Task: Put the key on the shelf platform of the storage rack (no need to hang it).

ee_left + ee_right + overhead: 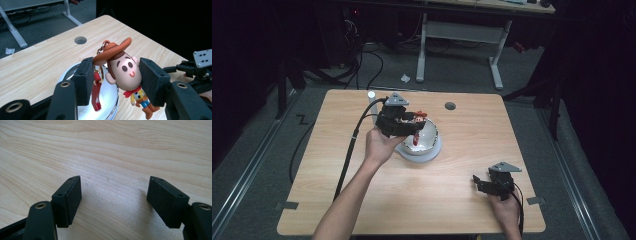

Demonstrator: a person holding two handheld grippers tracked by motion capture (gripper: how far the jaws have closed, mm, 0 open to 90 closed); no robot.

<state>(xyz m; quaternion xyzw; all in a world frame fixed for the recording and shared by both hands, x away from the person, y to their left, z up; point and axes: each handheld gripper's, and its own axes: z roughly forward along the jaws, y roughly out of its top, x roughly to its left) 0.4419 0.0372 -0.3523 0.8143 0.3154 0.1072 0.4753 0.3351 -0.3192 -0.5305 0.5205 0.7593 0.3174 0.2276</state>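
Left claw (113, 75) clamps the cowboy-figure keychain with brown hat (124, 68) by its head, over the shiny white bowl (428, 136) — likely for dropping in. Right claw (113, 200) gapes wide, empty, parked low over the wooden counter (452, 190) — out of the way.

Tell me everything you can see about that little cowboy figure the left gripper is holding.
The cowboy keychain figure looks like smooth moulded plastic: oversized head, brown hat, red neckerchief, yellow shirt, blue trousers, brown boots. A gold ring and a red strap hang from its hat. It tilts, feet lower right, clamped by the head between the left gripper's pads, above the shiny bowl on the wooden table.
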